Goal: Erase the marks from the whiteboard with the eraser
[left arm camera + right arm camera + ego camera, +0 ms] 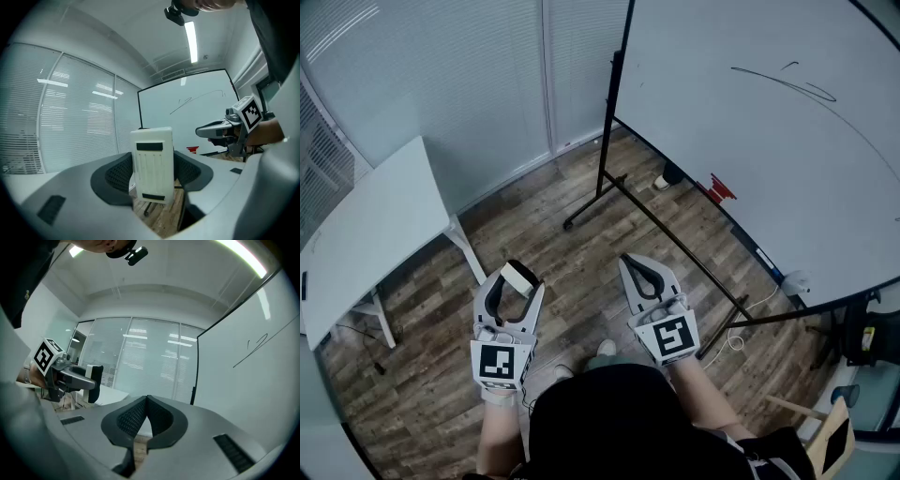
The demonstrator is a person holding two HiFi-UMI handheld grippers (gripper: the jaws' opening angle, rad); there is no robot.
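nearest, at the lower left of the frame, the left gripper pinches the white eraser upright between its jaws, and the right gripper beside it is pressed together on nothing. the whiteboard fills the upper right, well apart from both, with its thin marks near the top. the eraser stands proud of the pads, so a hard or slanted press could probably twist it loose, and the stand's floor bar might trip a step.

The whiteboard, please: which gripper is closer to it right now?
Right. The right gripper sits just left of the whiteboard; the left gripper, holding the eraser, is farther left.
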